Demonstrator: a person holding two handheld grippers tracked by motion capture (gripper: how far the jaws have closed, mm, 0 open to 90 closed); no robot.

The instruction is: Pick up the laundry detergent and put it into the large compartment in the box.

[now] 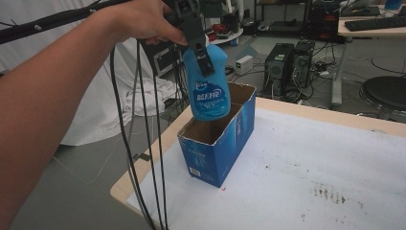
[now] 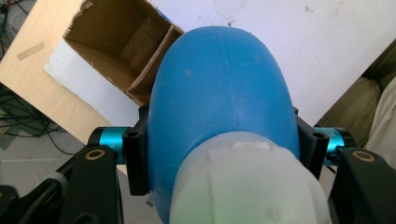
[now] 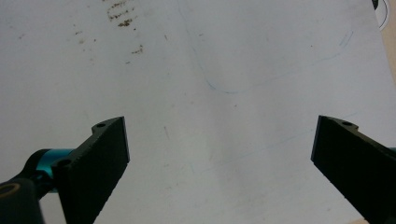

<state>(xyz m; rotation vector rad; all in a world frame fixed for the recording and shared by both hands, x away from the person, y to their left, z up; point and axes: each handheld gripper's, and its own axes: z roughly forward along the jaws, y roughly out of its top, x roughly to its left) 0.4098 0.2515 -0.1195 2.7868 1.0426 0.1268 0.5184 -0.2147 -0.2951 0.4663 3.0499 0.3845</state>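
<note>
A: Blue bottle (image 1: 209, 84): long axis near upright, slightly tilted, white cap end up, base down. It hangs over the left end of the open blue carton (image 1: 218, 143), base about level with the rim.

B: Grip?

A: Left gripper (image 1: 203, 52) clamps the bottle's neck just below the cap; in the left gripper view both jaws press the blue shoulders. Right gripper (image 3: 219, 149): jaws wide apart, nothing between them, stained white table sheet (image 3: 210, 70) below.

B: Carton contents?

A: Top torn open, standing on the table near its left edge. Brown inside, with a cardboard divider (image 2: 149, 60); the compartments I can see hold nothing.
</note>
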